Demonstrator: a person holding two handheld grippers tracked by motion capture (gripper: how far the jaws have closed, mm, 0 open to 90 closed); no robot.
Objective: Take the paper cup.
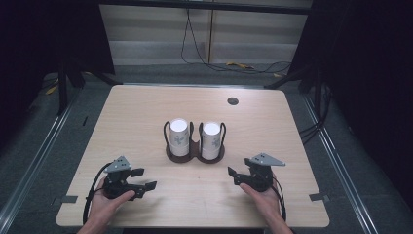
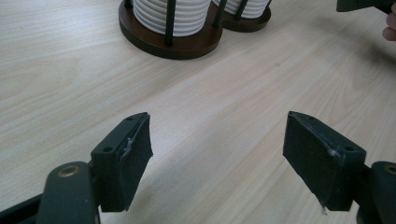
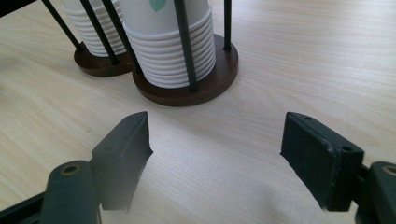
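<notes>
Two stacks of white paper cups, the left stack and the right stack, stand upside down in a dark wooden double holder with black wire posts at the table's middle. My left gripper rests low over the table near the front left, held by a hand, its jaws wide apart with bare wood between them. My right gripper sits at the front right, also open and empty. In the right gripper view the nearer cup stack rises just beyond the jaws. The holder's base is ahead in the left gripper view.
A light wooden table carries a round cable hole at the back right. Black cables hang over the floor behind. Dark curtains flank both sides. Metal brackets sit at the front corners, one on the left and one on the right.
</notes>
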